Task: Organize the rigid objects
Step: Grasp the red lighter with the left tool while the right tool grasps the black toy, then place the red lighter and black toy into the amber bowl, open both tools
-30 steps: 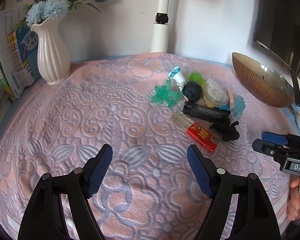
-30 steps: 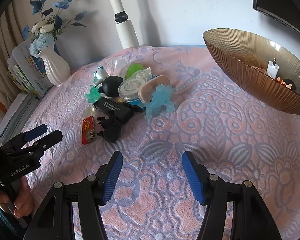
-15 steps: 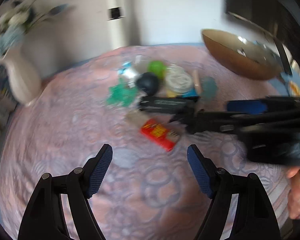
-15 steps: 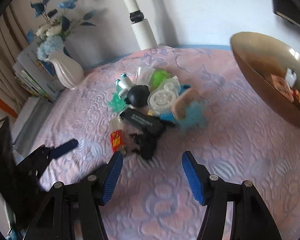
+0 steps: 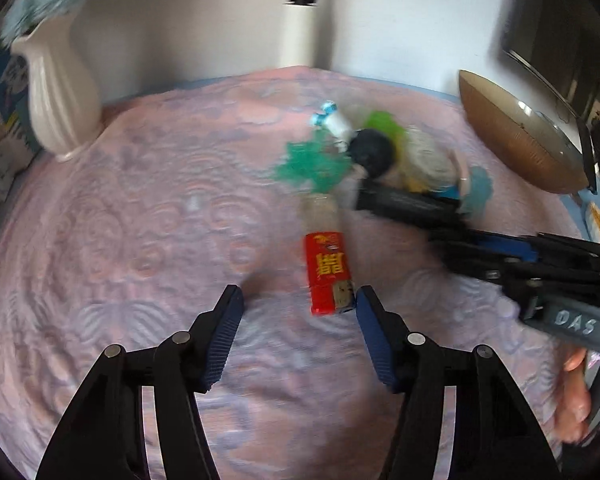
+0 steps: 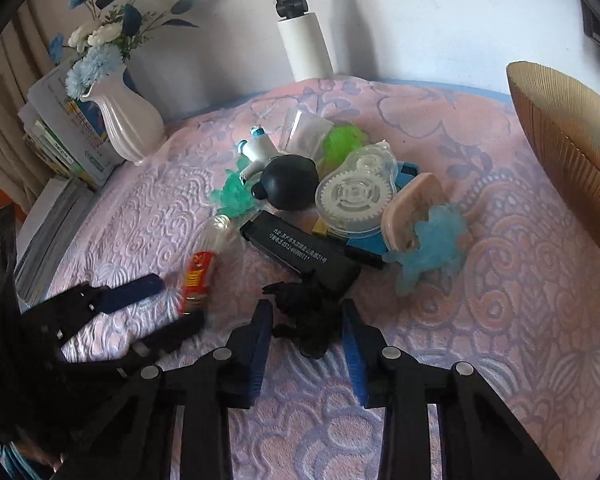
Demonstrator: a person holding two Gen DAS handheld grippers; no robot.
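Note:
A red lighter point(image 5: 328, 276) with a clear end lies on the pink patterned cloth point(image 5: 140, 220). My left gripper point(image 5: 298, 300) is down around its near end with the jaws closing. The right pad is at the lighter's side and the left pad stands clear of it. A small black toy figure point(image 6: 306, 320) lies between the blue pads of my right gripper point(image 6: 306, 314). Those jaws are closing and both pads sit against the toy. The right wrist view also shows the lighter point(image 6: 196, 276) between the left gripper's fingers point(image 6: 136, 286).
Behind lies a pile: a black box point(image 6: 300, 250), a black ball point(image 6: 288, 184), a clear tape dispenser point(image 6: 354, 196), a blue toy point(image 6: 432, 248) and a green toy point(image 6: 232, 196). A brown bowl point(image 6: 572, 160) stands at the right, a white vase point(image 6: 128, 124) and books point(image 6: 60, 140) at the left.
Both grippers have moved in toward the pile and narrowed. The left one now straddles the red lighter, and the right one has come around the black toy figure.

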